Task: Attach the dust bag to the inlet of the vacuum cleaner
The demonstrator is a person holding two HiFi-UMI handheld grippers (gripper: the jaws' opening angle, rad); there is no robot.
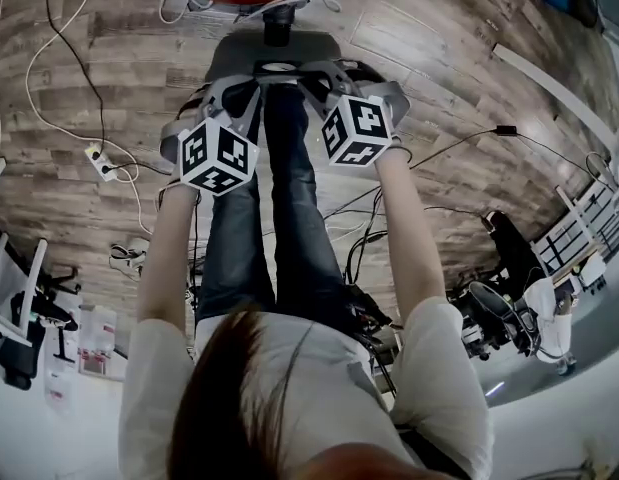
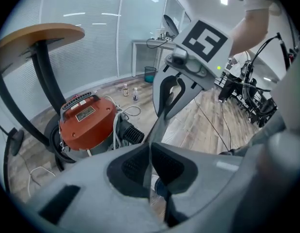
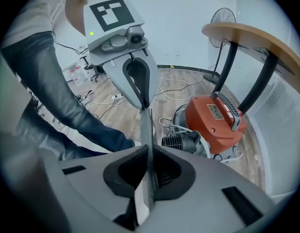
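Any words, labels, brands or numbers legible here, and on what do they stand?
Nothing can be read.
Plate on the vacuum cleaner: print too small to read.
Left marker cube and right marker cube: black-and-white squares only, no letters.
Dust bag: no print shows.
Papers on the floor: too blurred to read.

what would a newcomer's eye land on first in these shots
The orange vacuum cleaner stands out first, sitting on the floor by the legs of a round table. Next comes the thin grey dust bag, held edge-on and stretched between the left tool and the right tool, both shut on it.
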